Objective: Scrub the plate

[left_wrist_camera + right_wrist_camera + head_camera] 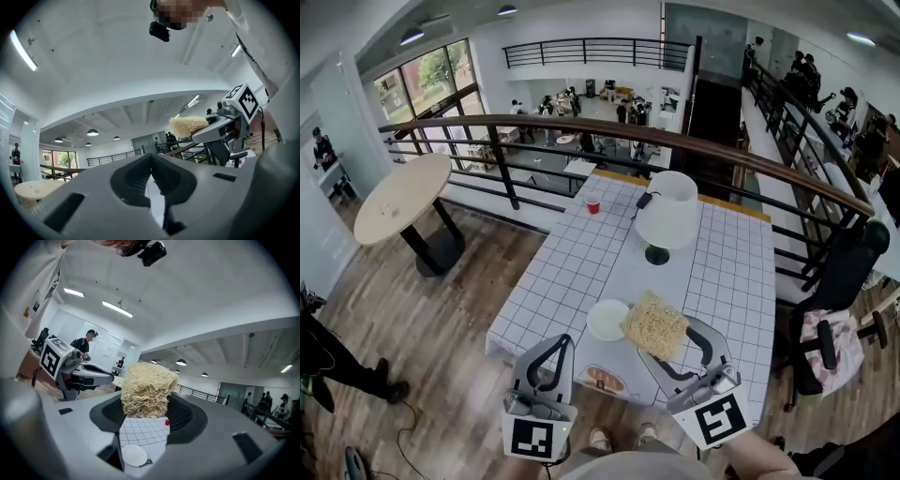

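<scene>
The right gripper [147, 405] is clamped on a tan loofah scrubber [148, 383], raised above the gridded table [567, 258]. The left gripper [151, 157] has its jaws pressed together, empty. The white plate [607, 320] lies on the table just left of the scrubber.

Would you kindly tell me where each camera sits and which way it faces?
Head view: on the person's head, looking steeply down at the table and plate; left gripper and right gripper show below.
Left gripper view: on the left gripper, tilted towards the ceiling; its own jaws together.
Right gripper view: on the right gripper, facing over the table; jaws clamp the scrubber.
Shared: head and right gripper views both show plate and scrubber.
</scene>
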A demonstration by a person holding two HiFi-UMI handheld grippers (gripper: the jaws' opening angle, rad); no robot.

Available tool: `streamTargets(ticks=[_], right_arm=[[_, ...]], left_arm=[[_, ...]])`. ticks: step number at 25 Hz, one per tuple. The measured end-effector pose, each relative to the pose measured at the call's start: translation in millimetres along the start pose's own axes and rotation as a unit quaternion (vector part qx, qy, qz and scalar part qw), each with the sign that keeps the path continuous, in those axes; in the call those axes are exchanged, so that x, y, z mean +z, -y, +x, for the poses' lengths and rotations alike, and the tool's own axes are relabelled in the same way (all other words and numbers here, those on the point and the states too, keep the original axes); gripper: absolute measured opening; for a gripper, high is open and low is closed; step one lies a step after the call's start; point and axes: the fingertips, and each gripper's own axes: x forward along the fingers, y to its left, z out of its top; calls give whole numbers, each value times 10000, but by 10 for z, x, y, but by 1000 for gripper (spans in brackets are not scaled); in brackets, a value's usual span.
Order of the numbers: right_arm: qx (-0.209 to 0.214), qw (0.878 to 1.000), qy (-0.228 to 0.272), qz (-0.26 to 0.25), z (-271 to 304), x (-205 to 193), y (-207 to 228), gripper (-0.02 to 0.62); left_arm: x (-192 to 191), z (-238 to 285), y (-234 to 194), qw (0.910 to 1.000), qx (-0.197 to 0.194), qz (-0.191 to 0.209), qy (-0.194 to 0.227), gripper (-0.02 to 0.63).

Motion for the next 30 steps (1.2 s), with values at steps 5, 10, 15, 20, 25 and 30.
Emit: streamTargets(ticks=[5, 10, 15, 20, 25, 30], right_arm=[[118, 9994, -162, 289, -115, -141, -255, 233], [282, 9983, -71, 499, -142, -123, -392, 232], [190, 9971, 188, 716, -128, -46, -395, 232], [181, 9961, 215, 840, -137, -71, -407, 232], [267, 9935, 278, 1075, -147, -36, -399, 232], [272, 9935, 227, 1084, -167, -46, -388, 232]], left_arm=[[-9, -219, 97, 9997, -122, 108, -202, 14], [42, -209, 242, 9993, -314, 7, -208, 14], [64, -201, 296, 9990, -362, -50, -237, 14], [110, -191, 341, 9985, -477, 91, -242, 14], [167, -171, 387, 9985, -516, 100, -169, 14], [146, -214, 427, 9981, -576, 96, -207, 14]])
